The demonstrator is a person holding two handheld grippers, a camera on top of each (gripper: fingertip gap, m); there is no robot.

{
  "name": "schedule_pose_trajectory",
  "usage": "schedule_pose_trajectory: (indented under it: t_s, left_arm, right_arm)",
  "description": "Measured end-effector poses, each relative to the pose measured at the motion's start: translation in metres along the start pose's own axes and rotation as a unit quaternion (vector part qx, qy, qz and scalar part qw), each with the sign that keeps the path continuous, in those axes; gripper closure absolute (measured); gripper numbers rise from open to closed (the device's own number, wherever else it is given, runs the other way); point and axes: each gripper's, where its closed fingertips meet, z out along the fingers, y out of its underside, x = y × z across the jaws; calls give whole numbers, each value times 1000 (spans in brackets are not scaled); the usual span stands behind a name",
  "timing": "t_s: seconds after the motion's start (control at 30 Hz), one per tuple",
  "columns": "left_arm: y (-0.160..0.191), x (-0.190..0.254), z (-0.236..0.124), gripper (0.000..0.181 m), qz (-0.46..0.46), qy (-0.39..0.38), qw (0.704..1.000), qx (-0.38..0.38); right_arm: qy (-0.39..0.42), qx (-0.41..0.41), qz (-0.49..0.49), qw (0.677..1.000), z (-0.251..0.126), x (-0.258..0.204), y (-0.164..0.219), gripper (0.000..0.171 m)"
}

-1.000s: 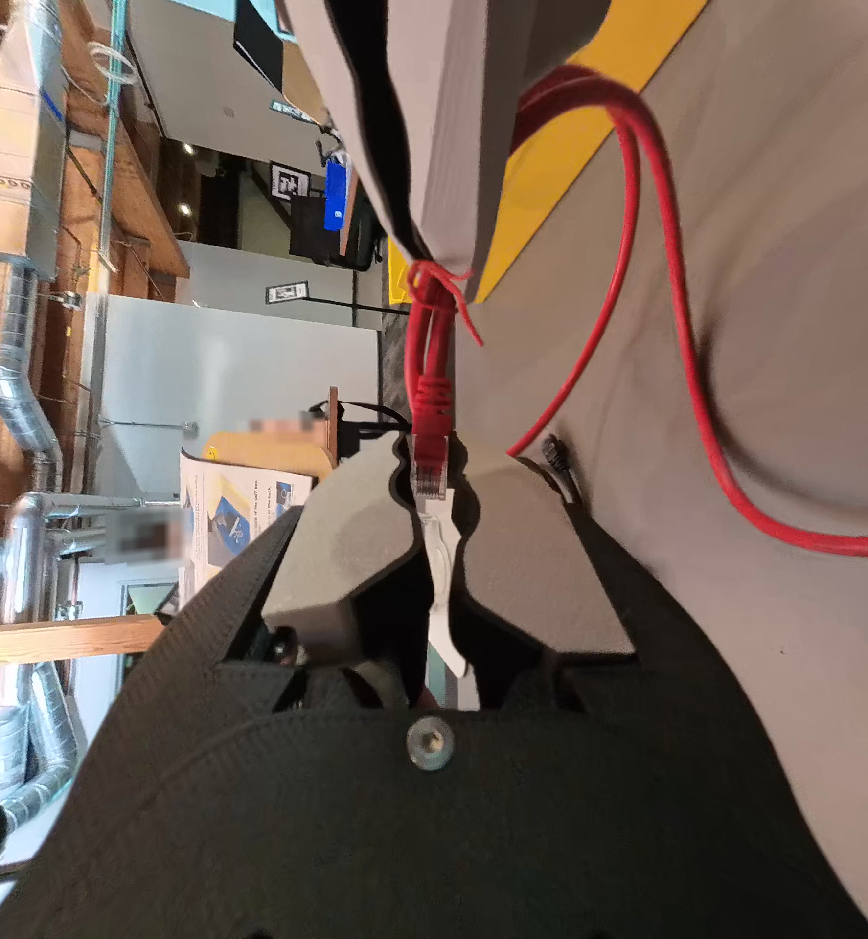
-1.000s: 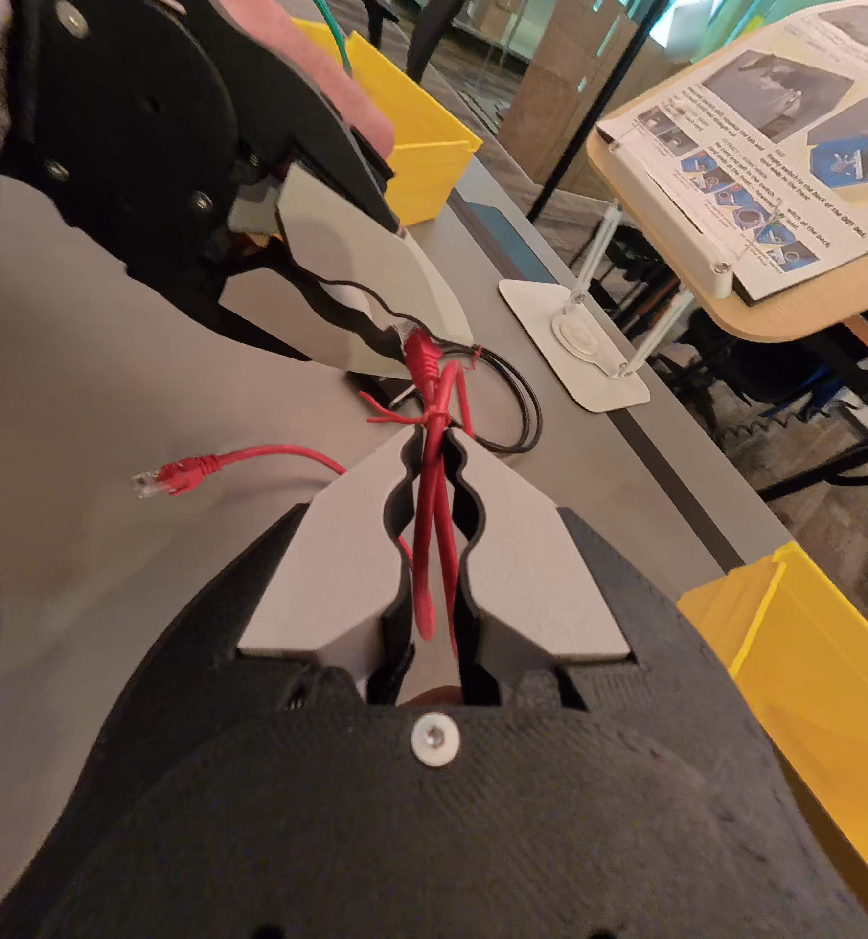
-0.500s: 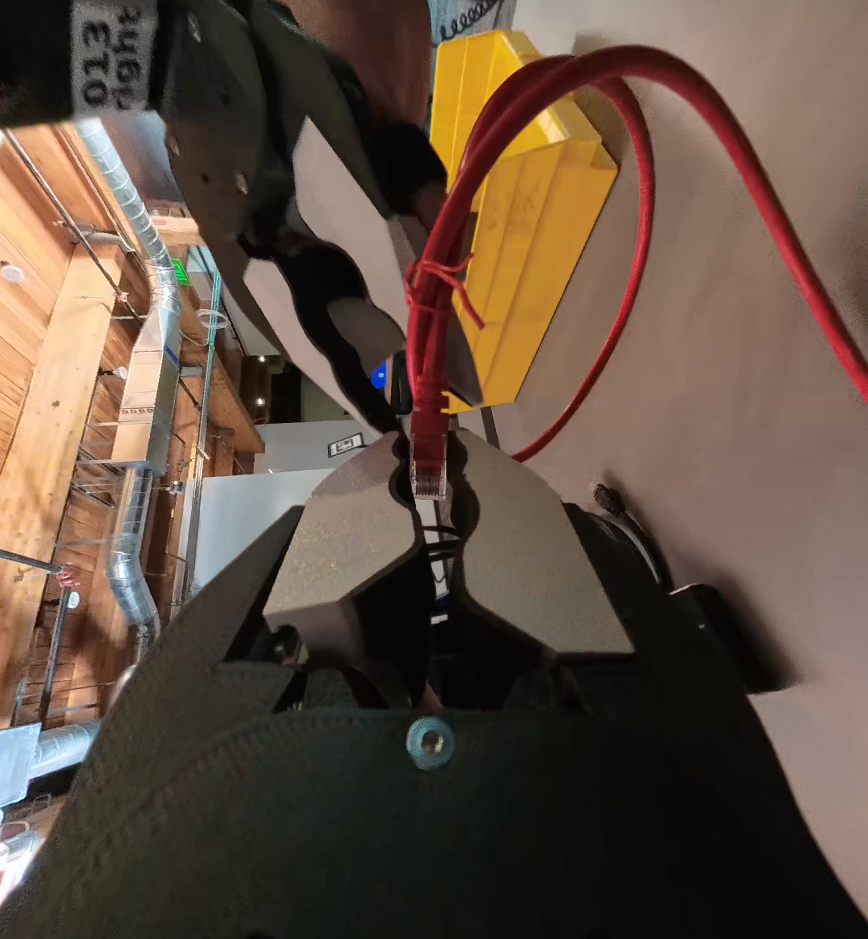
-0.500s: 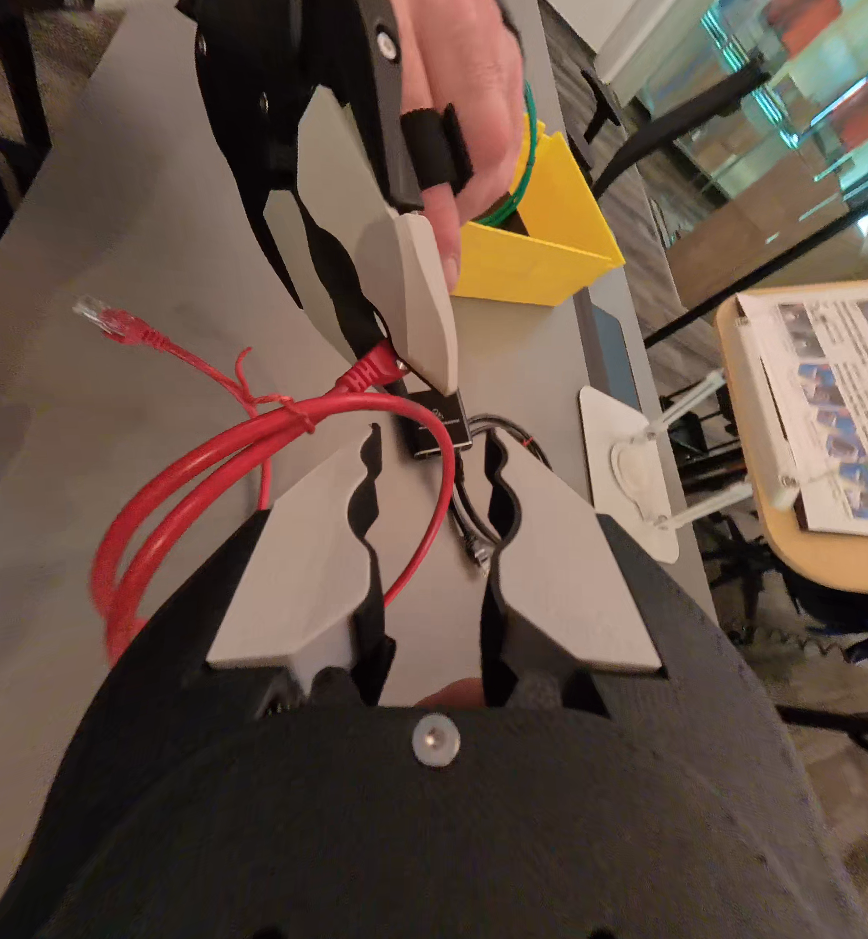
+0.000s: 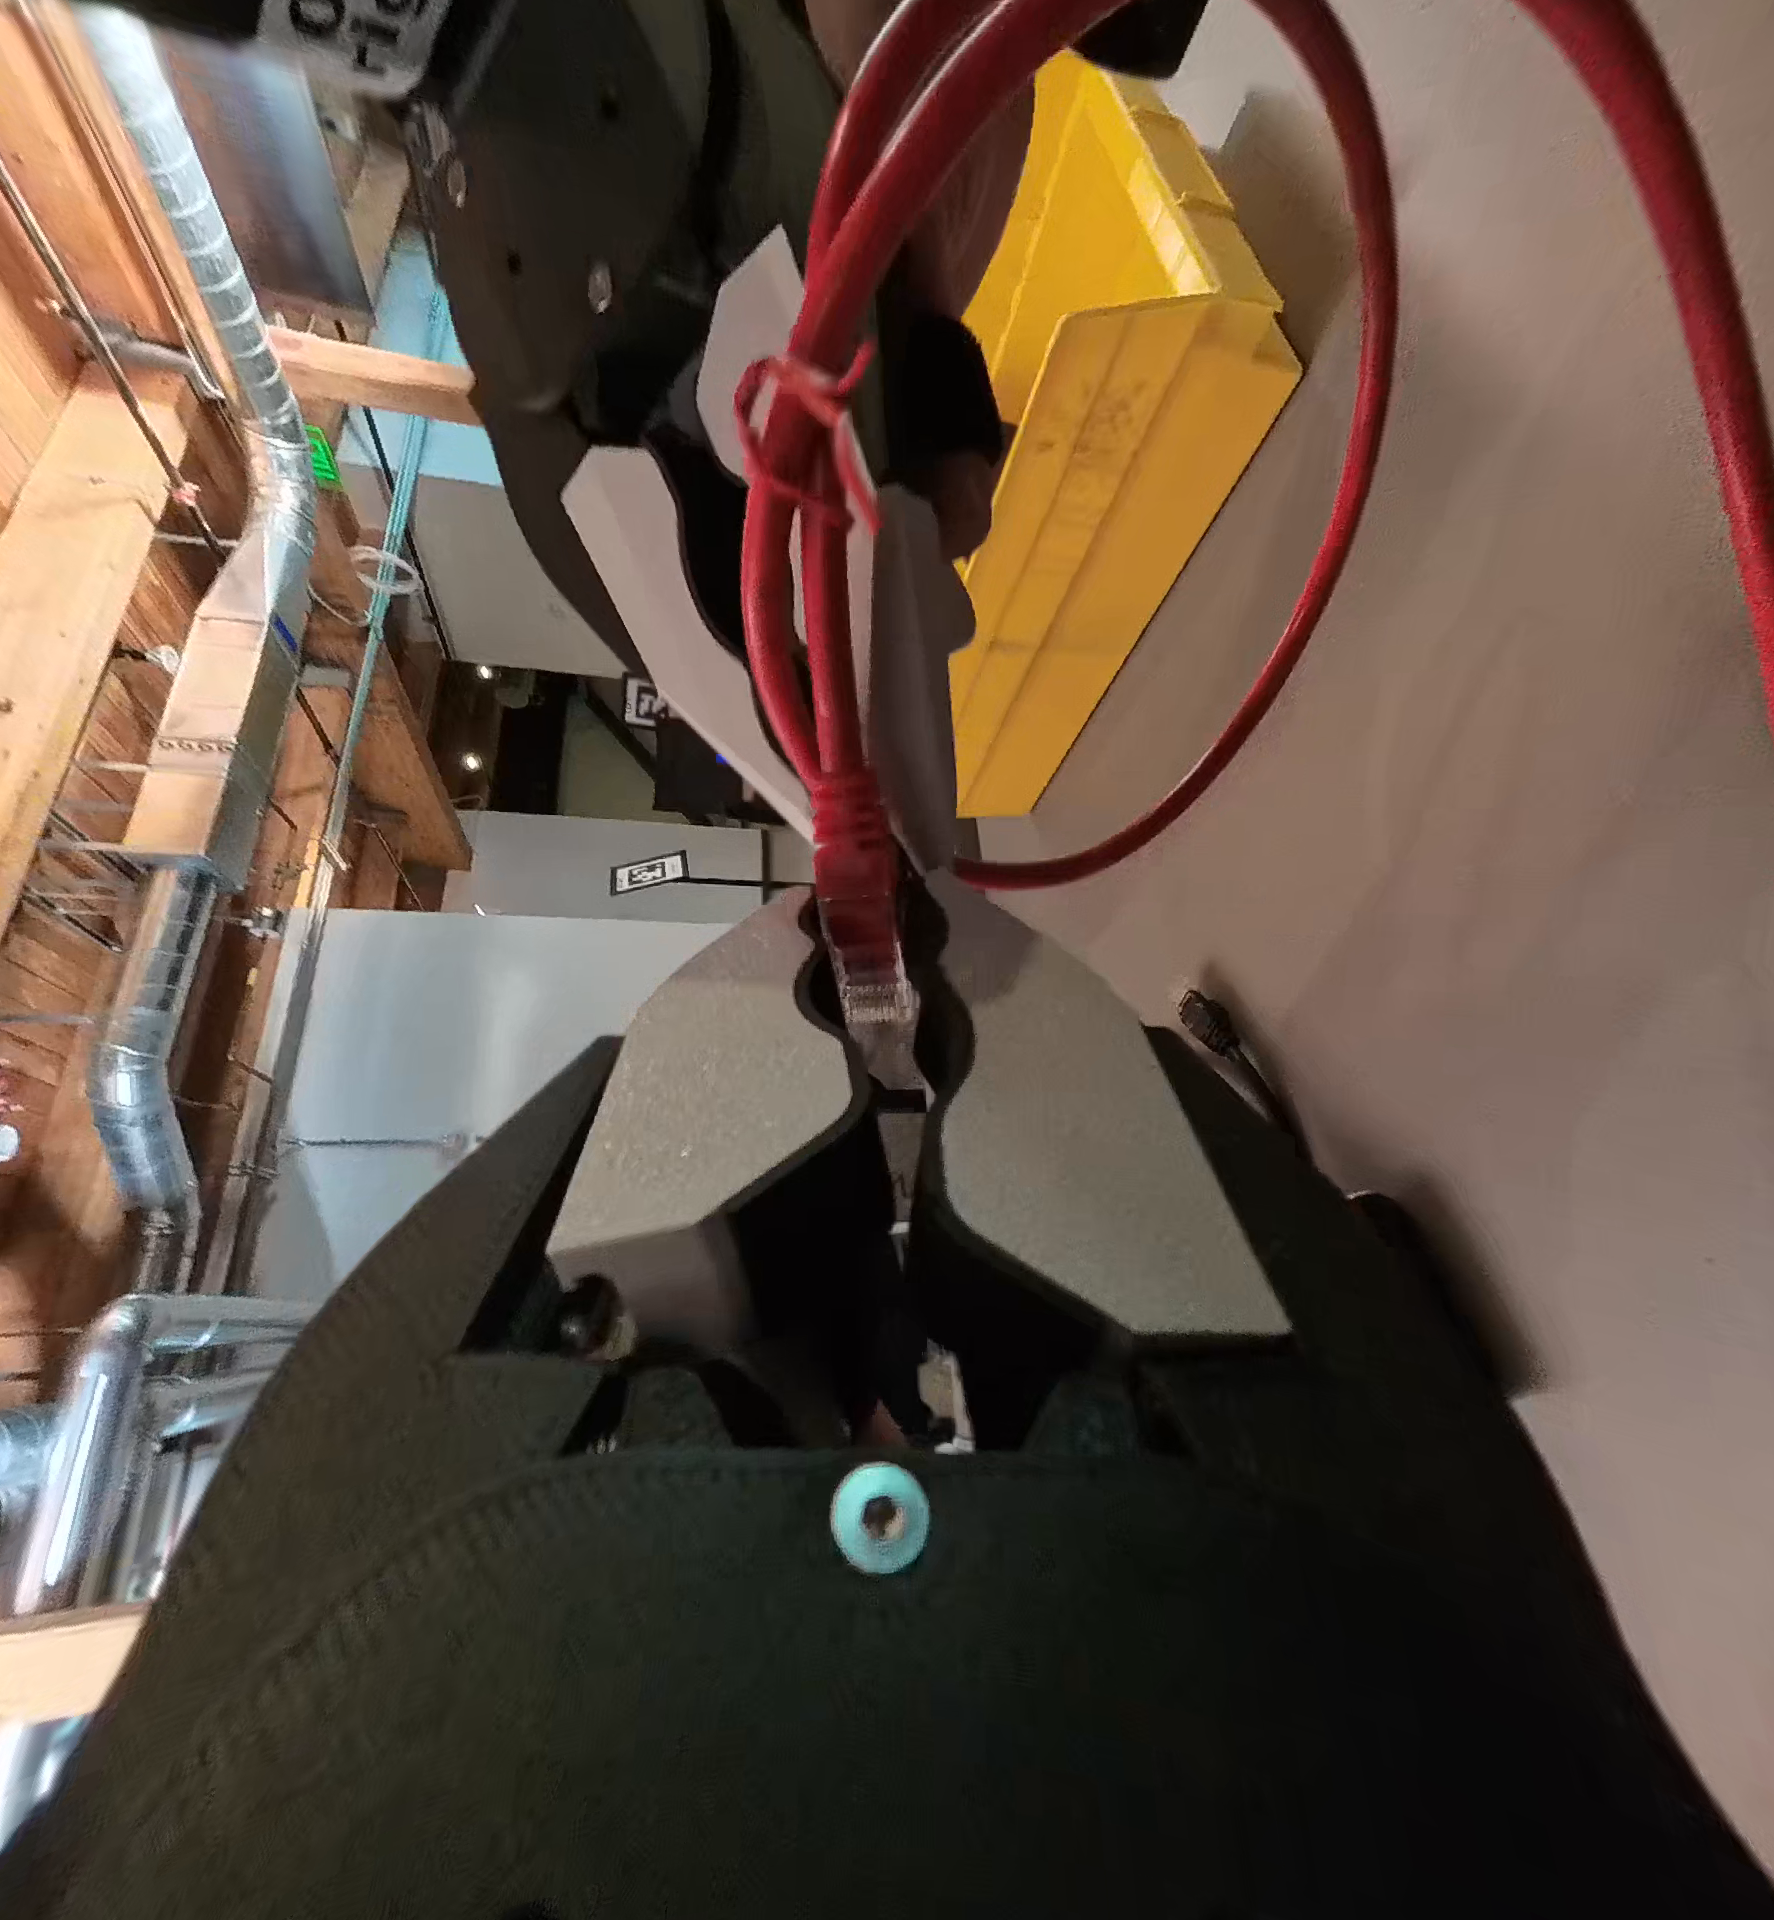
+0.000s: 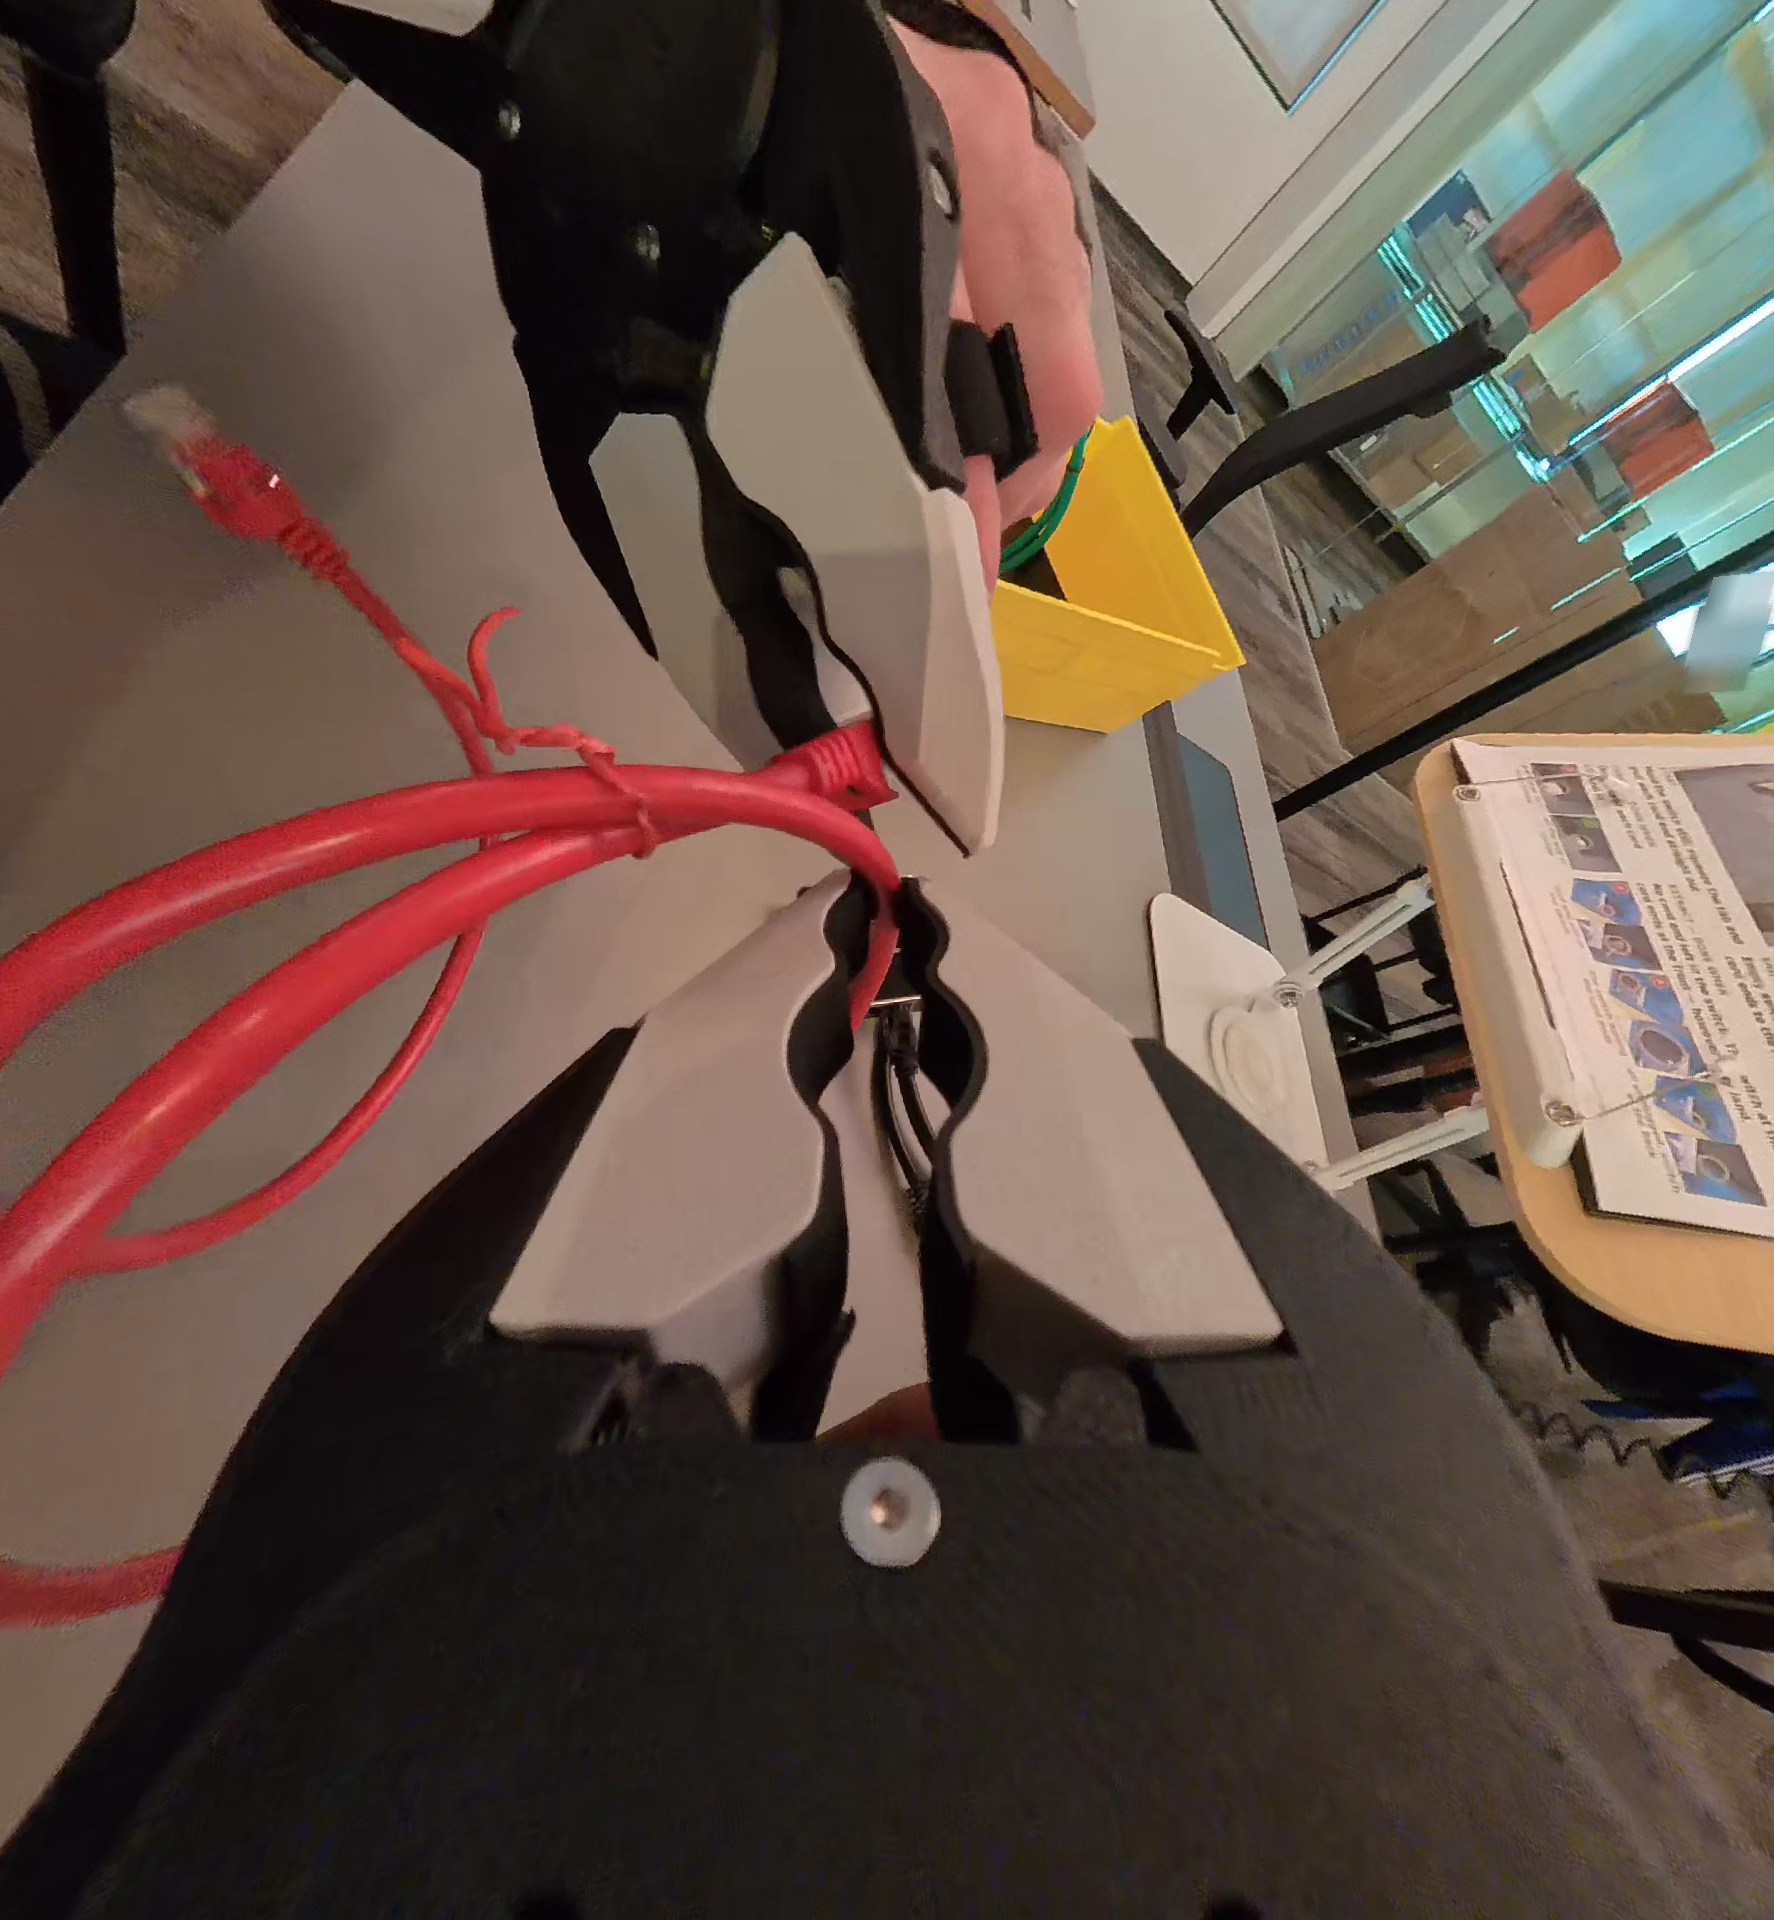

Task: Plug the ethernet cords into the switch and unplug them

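Red ethernet cord (image 6: pixel 270 894): thick jacket, coiled in loops bound by a thin red twist tie (image 6: pixel 592 764), clear-tipped plugs with ribbed red boots. Left gripper (image 5: pixel 878 971) is pinched on one plug (image 5: pixel 867 966), plug tip pointing back toward its camera, cord rising to 12 o'clock. Right gripper (image 6: pixel 888 904) is nearly closed at the tips, with a strand of cord passing between them; a firm grip can't be confirmed. Right wrist view alone shows the free plug (image 6: pixel 213 468) at 10 o'clock above the grey table (image 6: pixel 187 675), black cables (image 6: pixel 904 1101) between the fingers, and a document stand (image 6: pixel 1641 987) at 3 o'clock. Left wrist view alone shows the yellow bin (image 5: pixel 1122 436) side-on at 1 o'clock and a small black connector (image 5: pixel 1203 1013) on the table at 3 o'clock.
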Motion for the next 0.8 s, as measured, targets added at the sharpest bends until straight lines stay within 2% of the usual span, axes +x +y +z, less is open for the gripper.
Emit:
schedule_pose_trajectory:
  t_s: [0.1, 0.2, 0.4, 0.57, 0.63, 0.8]
  left_arm:
    - [9, 2, 1, 175, -10, 8, 1000, -13]
    - [21, 4, 3, 176, -21, 14, 999, -29]
    - [41, -3, 8, 176, -48, 11, 998, -46]
    - [46, 2, 22, 176, -45, 24, 996, -70]
    - [52, 1, 28, 175, -41, 18, 995, -89]
    - [64, 2, 37, 173, -31, 15, 991, -128]
  right_arm:
    - [-17, 27, -10, 999, -8, -7, -13, 169]
    - [-21, 18, -29, 999, -18, -10, -10, 169]
    - [11, 9, -39, 999, -44, -5, -8, 169]
    - [28, -34, -38, 998, -42, 1, 11, 163]
    - [56, -64, -26, 996, -49, 14, 21, 141]
    - [137, -146, 13, 980, -92, 42, 40, 141]
